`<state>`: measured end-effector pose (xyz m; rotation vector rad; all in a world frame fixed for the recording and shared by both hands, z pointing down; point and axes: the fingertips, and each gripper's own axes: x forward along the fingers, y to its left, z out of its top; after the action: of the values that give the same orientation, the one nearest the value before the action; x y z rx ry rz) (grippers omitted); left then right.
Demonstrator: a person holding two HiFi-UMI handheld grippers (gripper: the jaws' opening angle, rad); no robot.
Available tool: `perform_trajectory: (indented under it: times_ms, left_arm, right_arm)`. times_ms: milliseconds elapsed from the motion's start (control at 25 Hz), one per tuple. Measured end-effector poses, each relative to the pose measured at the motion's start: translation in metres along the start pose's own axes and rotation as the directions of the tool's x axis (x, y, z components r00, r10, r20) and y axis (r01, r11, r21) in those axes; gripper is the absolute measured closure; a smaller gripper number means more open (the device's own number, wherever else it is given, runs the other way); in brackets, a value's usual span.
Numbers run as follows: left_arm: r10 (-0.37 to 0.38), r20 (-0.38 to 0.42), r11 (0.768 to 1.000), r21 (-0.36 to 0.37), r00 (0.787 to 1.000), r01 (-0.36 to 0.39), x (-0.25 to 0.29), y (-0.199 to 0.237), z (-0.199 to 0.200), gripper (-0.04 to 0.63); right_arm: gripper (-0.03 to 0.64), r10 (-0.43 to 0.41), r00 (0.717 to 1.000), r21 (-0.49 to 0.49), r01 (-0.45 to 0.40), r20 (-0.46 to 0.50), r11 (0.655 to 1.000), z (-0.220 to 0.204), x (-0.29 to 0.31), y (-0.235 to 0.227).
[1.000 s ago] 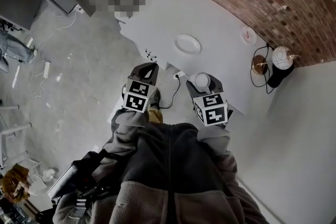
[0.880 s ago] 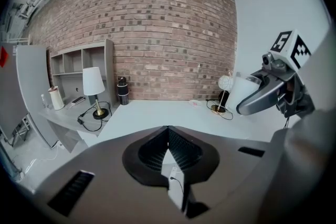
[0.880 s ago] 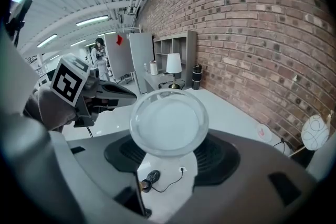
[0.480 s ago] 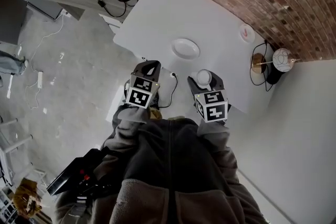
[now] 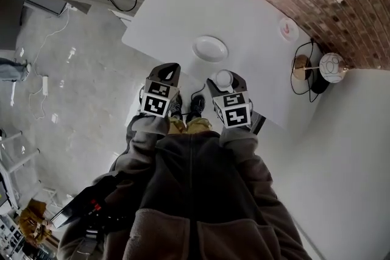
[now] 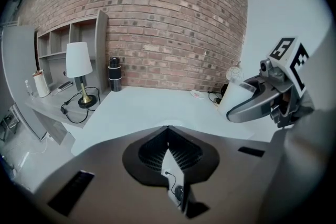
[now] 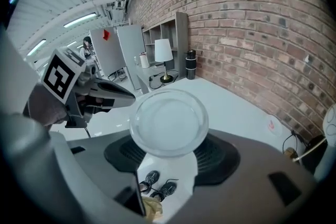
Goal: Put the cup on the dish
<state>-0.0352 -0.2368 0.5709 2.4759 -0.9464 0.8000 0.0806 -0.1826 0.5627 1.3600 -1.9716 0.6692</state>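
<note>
cool, even indoor light. ceiling strip lights (image 7: 79, 20) glow at 10 o'clock in the right gripper view. white counter (image 5: 177, 15) reads bright, shadows soft. gripper views fisheye, corners black, edges bent.

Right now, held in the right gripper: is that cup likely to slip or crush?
Cup looks thin and translucent, so probably light and crushable if squeezed harder. Its smooth round wall may slip in the right gripper.
</note>
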Motion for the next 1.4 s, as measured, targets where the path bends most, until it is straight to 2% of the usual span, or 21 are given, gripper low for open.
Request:
perform_trajectory:
  times_ms: [200, 680, 840, 1120, 1400]
  left_arm:
    - [0.019, -0.032, 1.000, -0.023, 0.999, -0.020, 0.021, 0.004, -0.003, 0.589]
    - [0.020, -0.116, 0.998, -0.063, 0.993, -0.028, 0.075, 0.021, -0.038, 0.589]
    - [0.026, -0.141, 0.996, -0.083, 0.990, -0.038, 0.083, 0.030, -0.051, 0.589]
    - [0.023, -0.178, 0.994, -0.103, 0.984, -0.042, 0.092, 0.041, -0.070, 0.589]
    - [0.017, -0.197, 0.992, -0.118, 0.980, -0.041, 0.096, 0.043, -0.079, 0.589]
  right_arm:
    - [0.360, -0.003, 1.000, -0.009, 0.003, -0.028, 1.000, -0.011, 0.038, -0.022]
    - [0.360, 0.019, 0.997, -0.020, -0.020, -0.072, 1.000, -0.036, 0.132, -0.054]
    - [0.360, 0.033, 0.994, -0.007, -0.033, -0.100, 0.999, -0.041, 0.159, -0.057]
    - [0.360, 0.014, 0.995, -0.047, -0.019, -0.098, 0.999, -0.045, 0.202, -0.069]
    - [0.360, 0.010, 0.995, -0.055, -0.016, -0.101, 0.998, -0.049, 0.222, -0.075]
